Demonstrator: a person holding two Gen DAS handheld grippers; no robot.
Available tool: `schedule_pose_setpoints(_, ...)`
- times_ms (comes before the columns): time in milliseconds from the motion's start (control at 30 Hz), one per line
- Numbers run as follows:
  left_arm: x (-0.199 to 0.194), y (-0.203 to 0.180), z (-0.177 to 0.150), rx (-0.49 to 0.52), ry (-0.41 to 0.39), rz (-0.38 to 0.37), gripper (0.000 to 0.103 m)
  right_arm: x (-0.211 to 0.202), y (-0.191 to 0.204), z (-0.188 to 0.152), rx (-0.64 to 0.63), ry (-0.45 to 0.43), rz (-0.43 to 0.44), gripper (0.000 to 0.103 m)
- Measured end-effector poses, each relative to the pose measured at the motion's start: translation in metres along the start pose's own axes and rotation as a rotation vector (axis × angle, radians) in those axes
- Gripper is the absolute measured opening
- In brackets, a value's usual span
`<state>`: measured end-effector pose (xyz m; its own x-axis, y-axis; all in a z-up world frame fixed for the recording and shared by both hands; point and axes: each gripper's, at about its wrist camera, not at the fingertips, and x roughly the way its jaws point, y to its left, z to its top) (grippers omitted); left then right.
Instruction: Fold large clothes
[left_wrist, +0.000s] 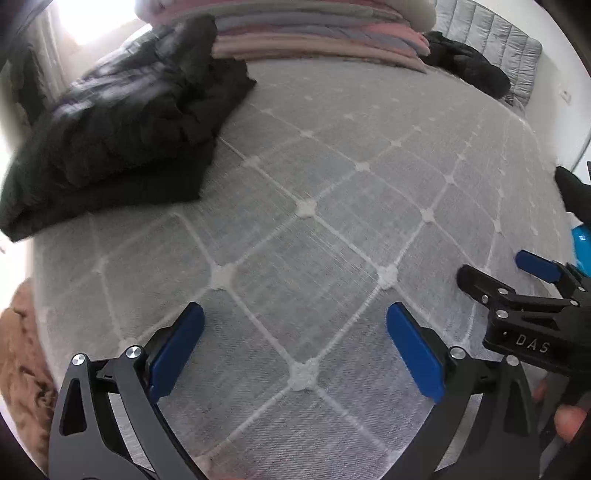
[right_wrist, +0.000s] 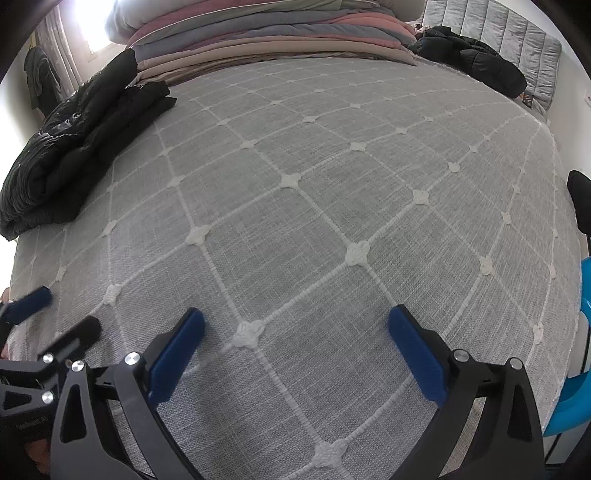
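A folded black puffer jacket lies at the far left of the grey quilted bed; it also shows in the right wrist view. A second black jacket lies crumpled at the far right by the headboard, also in the right wrist view. My left gripper is open and empty over the near bedspread. My right gripper is open and empty, just right of the left one; it shows in the left wrist view.
A stack of folded pink, grey and beige blankets lies along the bed's far edge. A grey padded headboard stands at the right. A brown fluffy thing sits at the lower left. A blue object is at the right edge.
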<state>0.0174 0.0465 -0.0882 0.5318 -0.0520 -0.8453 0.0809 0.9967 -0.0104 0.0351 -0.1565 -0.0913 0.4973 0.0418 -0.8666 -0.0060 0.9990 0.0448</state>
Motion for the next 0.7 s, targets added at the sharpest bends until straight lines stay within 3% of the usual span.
schedule_pose_setpoints(133,-0.008,0.001,-0.001,0.003,-0.036,0.021,0.096,0.0,0.0,0.0,0.001,0.0,0.001,0.096)
schedule_pose_setpoints(267,0.003,0.009,0.0,-0.036,0.034,-0.008,0.096,0.0,0.0,0.0,0.001,0.0,0.002,0.096)
schedule_pose_setpoints(700,0.004,0.006,-0.001,-0.029,0.035,0.002,0.096,0.0,0.0,0.0,0.001,0.0,0.001,0.096)
